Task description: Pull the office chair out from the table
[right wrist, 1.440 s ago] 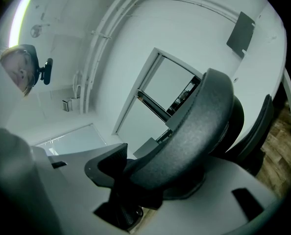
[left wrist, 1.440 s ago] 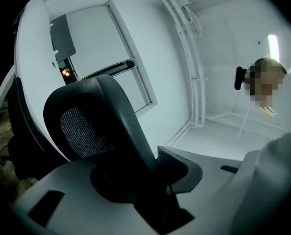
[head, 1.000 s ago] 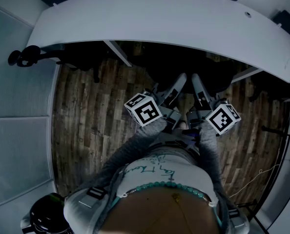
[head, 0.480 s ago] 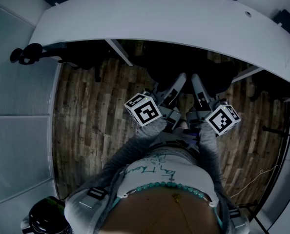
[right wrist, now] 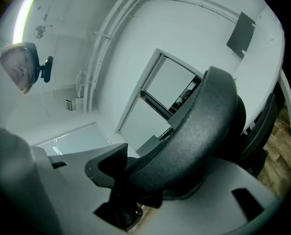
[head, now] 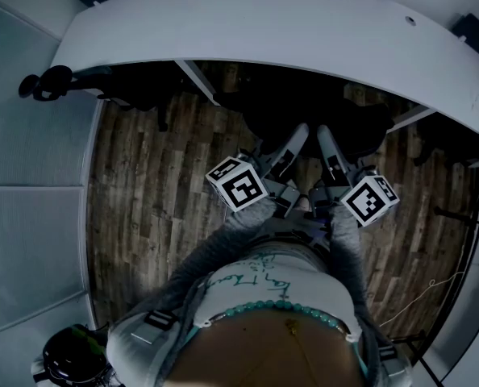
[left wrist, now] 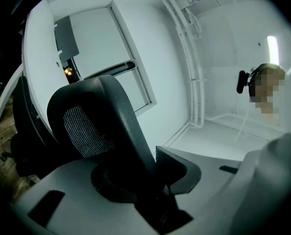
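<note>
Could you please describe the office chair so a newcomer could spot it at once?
Find the curved white table across the top of the head view; dark chairs sit tucked under it. The office chair is the middle one, and only its backrest is clamped by the left gripper, whose jaws have just closed further, and the right gripper.

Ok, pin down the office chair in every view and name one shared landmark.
Head view: office chair, upper centre, dark, under the white curved table.
Left gripper view: lower left of centre, close up.
Right gripper view: right of centre, close up.
Shared landmark: that table.
</note>
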A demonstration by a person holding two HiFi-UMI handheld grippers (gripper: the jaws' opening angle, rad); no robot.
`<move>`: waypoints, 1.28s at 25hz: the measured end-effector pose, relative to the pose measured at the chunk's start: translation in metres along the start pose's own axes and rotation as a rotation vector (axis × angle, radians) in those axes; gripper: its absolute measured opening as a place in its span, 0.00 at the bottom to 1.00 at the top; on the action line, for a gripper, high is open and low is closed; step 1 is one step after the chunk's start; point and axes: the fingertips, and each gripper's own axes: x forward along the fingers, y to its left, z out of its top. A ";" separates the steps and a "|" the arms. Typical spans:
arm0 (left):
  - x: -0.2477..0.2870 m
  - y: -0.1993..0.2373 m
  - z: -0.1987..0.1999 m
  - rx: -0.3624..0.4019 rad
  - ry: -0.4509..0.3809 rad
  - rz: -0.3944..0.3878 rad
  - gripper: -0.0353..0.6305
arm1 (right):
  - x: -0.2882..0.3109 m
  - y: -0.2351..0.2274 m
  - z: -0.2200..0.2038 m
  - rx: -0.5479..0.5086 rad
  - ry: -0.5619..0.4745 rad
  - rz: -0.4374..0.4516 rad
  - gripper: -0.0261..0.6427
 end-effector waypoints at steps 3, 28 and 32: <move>-0.001 0.002 -0.002 -0.006 -0.009 0.002 0.25 | -0.001 -0.002 -0.001 -0.002 0.005 0.002 0.37; -0.025 -0.051 -0.060 0.006 -0.092 0.019 0.24 | -0.081 0.009 0.002 -0.008 0.021 0.081 0.36; -0.026 -0.048 -0.060 0.003 -0.103 0.030 0.24 | -0.078 0.008 -0.001 -0.009 0.040 0.082 0.36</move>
